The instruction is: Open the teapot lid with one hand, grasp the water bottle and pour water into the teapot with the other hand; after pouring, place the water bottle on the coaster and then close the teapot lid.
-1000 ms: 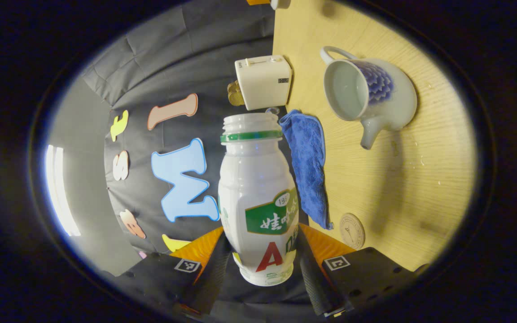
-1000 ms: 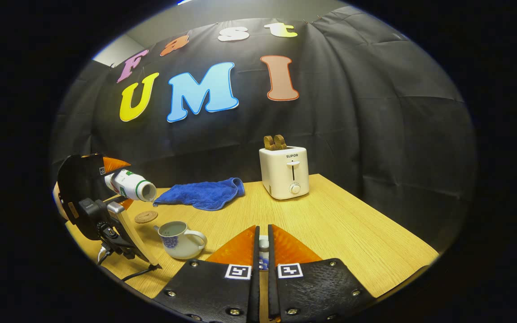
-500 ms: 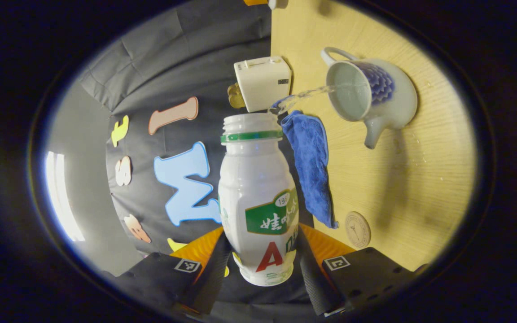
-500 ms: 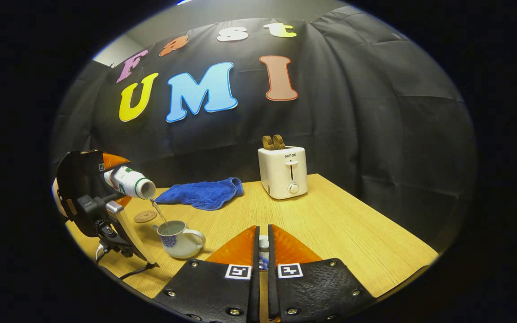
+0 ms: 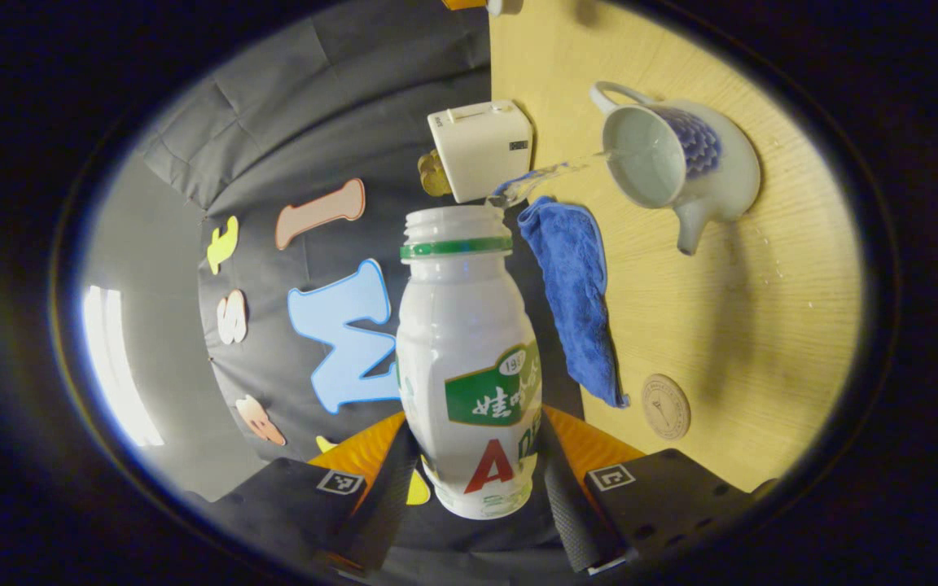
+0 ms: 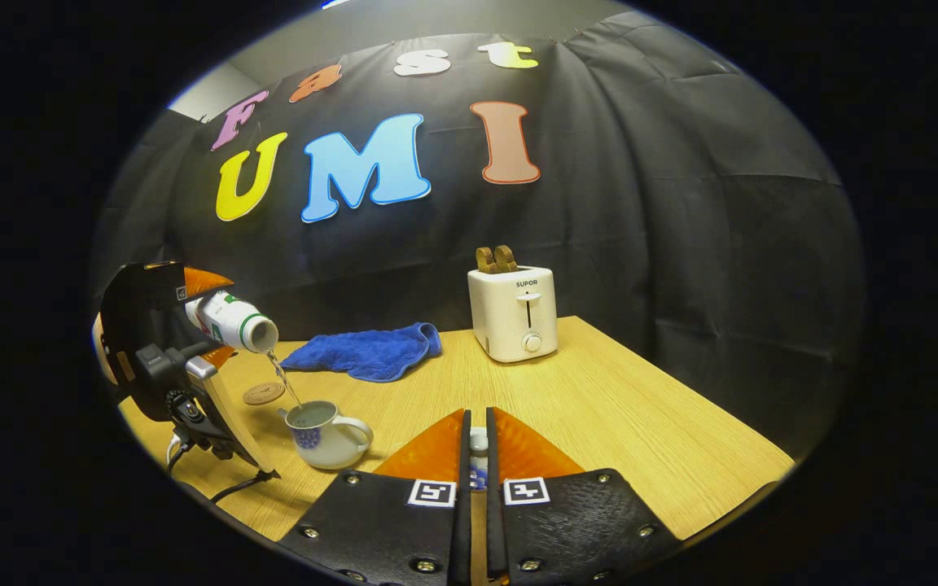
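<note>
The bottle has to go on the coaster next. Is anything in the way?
Nothing visible is. The coaster lies bare on the table, just behind the teapot and beside the blue cloth. The bottle, in the left gripper, is pouring right above.

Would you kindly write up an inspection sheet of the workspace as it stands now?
Surface: wooden table, droplets near the teapot.
Job's things: water bottle tilted, stream falling into the open teapot; coaster bare; teapot lid held off the pot.
Clutter: blue towel; toaster with toast.
Grippers: left gripper clamps the bottle; right gripper pinches the lid.
Cables: a cable trails from the left gripper.
Surroundings: black cloth wall.
</note>
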Available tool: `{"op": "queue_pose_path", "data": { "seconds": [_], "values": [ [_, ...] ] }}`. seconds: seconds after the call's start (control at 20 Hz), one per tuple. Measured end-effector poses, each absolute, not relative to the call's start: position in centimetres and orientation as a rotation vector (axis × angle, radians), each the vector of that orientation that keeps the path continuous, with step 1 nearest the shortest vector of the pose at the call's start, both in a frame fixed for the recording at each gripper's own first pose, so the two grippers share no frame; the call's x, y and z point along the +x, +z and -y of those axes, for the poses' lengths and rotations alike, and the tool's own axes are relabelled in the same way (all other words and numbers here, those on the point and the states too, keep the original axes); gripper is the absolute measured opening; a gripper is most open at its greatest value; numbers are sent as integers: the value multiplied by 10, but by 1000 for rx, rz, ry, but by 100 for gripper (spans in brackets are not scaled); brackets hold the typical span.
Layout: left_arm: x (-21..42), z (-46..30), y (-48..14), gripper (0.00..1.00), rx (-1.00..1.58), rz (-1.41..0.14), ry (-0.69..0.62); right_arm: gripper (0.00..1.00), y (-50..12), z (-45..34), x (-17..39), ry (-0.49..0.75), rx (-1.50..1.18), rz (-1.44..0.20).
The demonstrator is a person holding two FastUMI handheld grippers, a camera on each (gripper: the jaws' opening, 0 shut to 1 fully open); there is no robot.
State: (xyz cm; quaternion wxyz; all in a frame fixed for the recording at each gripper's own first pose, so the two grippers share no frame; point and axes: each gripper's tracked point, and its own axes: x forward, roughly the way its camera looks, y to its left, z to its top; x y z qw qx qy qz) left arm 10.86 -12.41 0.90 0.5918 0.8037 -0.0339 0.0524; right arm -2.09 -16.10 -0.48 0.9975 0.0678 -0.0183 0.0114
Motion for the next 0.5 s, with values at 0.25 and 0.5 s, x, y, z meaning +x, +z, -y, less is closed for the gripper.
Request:
{"op": "queue_pose_path", "data": {
  "seconds": [0.25,0.5],
  "values": [
    [109,124,11,90,1890,85,127,7,-6,161,-20,24,134,35],
    [109,123,13,90,1912,91,130,7,-8,163,-20,24,135,32]
  ]
}}
